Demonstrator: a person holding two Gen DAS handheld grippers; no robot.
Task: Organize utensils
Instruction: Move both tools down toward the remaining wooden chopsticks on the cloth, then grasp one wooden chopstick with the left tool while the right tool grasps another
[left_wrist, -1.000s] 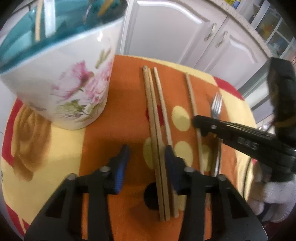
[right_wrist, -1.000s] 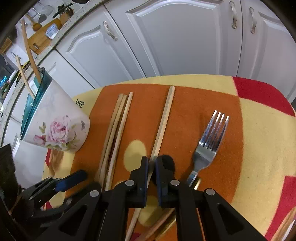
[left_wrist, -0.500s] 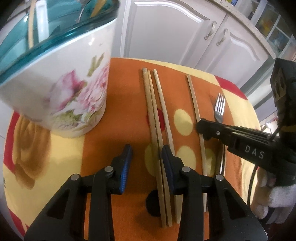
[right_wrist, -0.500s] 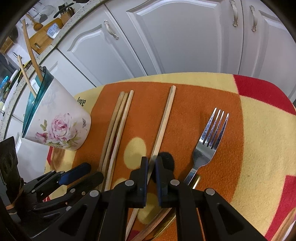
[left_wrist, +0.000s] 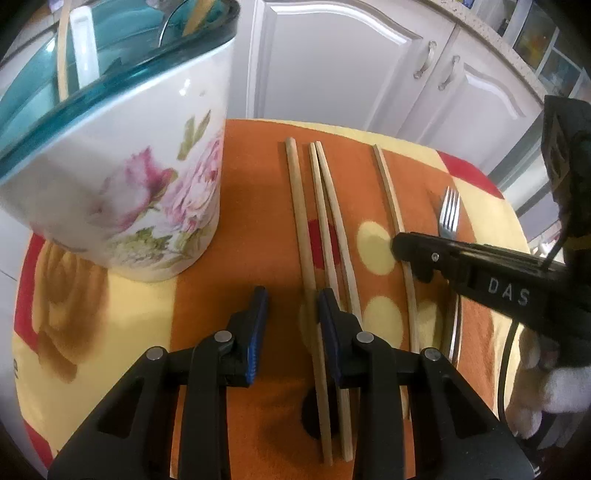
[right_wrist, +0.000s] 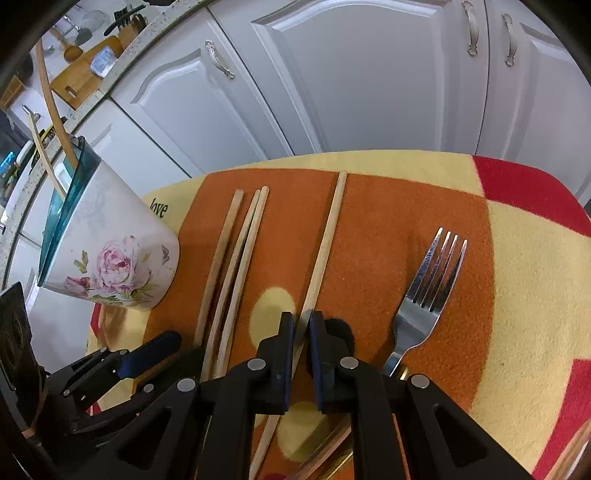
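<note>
While a few utensils already stood in the floral holder (left_wrist: 122, 192) at the far left, upright behind its teal rim, most of the sorting was still left to do. Just to the right of the holder, on the orange patch of the cloth-covered desk (left_wrist: 110, 369), lay three wooden chopsticks side by side: the leftmost chopstick (left_wrist: 301, 236) a little apart from the other pair (left_wrist: 330, 229), which touched along part of their length. The left gripper (left_wrist: 291, 317) hung low over their near ends, its jaws narrowed but not shut; they had just been closing, and the leftmost chopstick ran between the blue pads without any pad clearly pressing on it, so I judged it not yet gripped. Further right lay a single chopstick (right_wrist: 325, 243), well apart from the three, and the right gripper (right_wrist: 301, 332) had its jaws nearly together on that stick's lower part, pinching it while it still rested flat on the cloth. At the far right the fork (right_wrist: 432, 288) lay untouched, tines pointing away, with more handles half hidden under the right gripper. By my reckoning the task was at an early-to-middle stage: four chopsticks, the fork and whatever lay beneath the gripper still had to go into the holder, and the pinched stick looked like the next to go
</note>
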